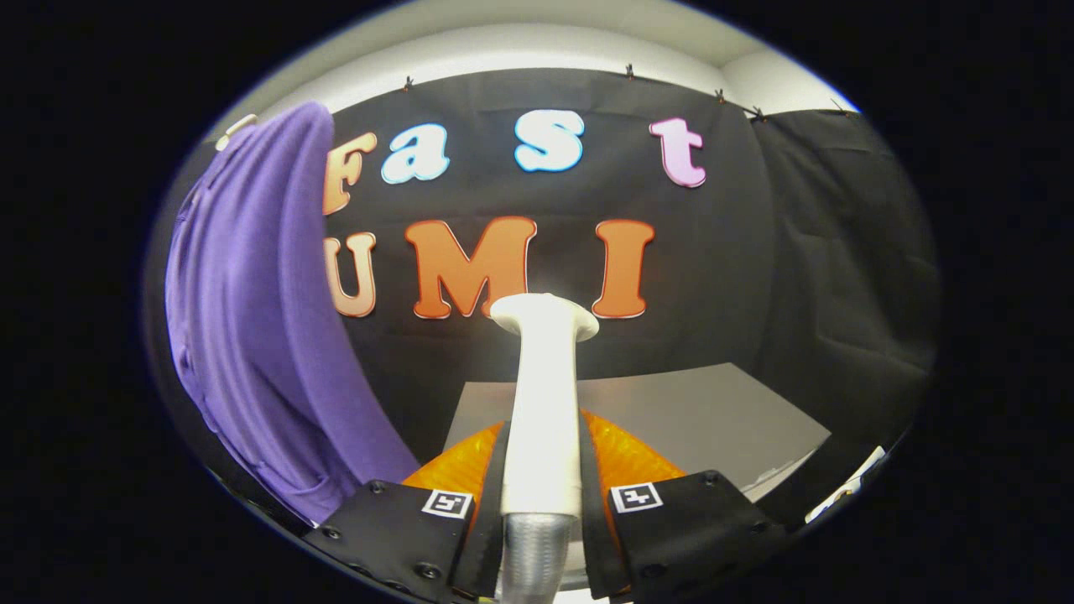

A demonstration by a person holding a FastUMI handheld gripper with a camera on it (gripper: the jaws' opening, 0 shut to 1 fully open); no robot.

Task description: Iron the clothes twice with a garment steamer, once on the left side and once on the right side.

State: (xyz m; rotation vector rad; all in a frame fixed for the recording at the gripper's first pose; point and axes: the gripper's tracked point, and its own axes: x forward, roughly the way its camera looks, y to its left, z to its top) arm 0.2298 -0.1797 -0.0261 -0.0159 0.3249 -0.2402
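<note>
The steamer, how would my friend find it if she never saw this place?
Start at the black cloth wall, then look down to the grey table before it. Nearer than the table, the gripper is shut on the steamer, which stands upright between its fingers. It is the white handle flaring to a wide flat head, with a ribbed hose below, unlike the soft purple shirt hanging beside it.

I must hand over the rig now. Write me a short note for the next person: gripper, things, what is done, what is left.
Gripper: shut on the garment steamer, both fingers pressing on its white handle; its head points up and ahead.
Purple garment: hangs to the left of the fingers, against the black booth wall. The steamer head is apart from it, not touching.
Grey table: beyond the fingers, below the steamer.
Done: steamer picked up. Whether any pass is done cannot be told.
Left: bring the head to the garment; steam left side, then right side.
</note>
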